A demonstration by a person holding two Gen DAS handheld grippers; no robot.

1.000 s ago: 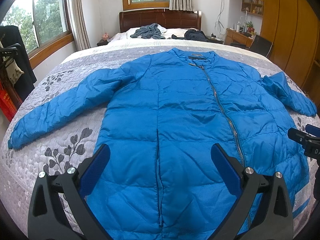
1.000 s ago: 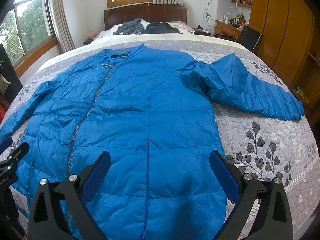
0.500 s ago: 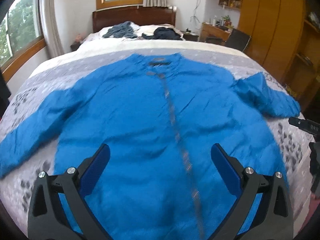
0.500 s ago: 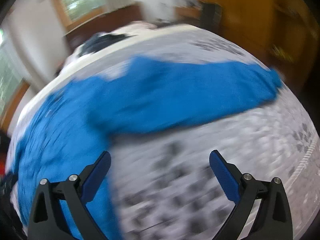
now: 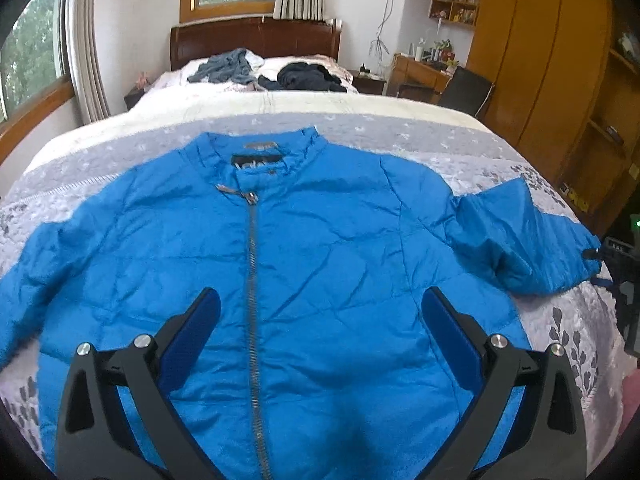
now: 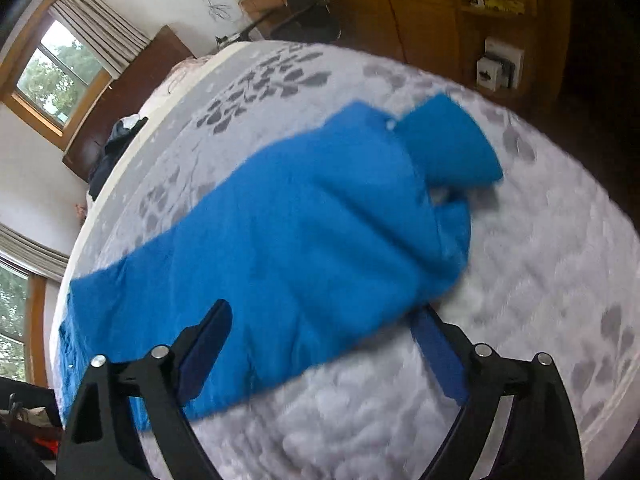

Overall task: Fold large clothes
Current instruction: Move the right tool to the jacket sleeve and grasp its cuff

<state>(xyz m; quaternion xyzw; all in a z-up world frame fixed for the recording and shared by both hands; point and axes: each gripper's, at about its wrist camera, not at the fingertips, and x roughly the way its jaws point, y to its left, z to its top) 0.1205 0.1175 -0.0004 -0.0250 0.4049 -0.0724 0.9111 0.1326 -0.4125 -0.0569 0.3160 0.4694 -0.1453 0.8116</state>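
The left gripper (image 5: 320, 344) is held spread and empty above the jacket's chest, apparently kept clear until a fold is begun. The right gripper (image 6: 320, 344) is likewise spread wide at the sleeve (image 6: 288, 240), seemingly so the cuff end can be taken. The blue down jacket (image 5: 320, 260) is laid flat, zipped, on the bedspread (image 5: 420, 136), so that folds can be made.

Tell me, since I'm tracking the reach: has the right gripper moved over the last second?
Yes. The right gripper swung from over the jacket's body toward the right sleeve, open; the wooden wardrobe now sits much nearer.
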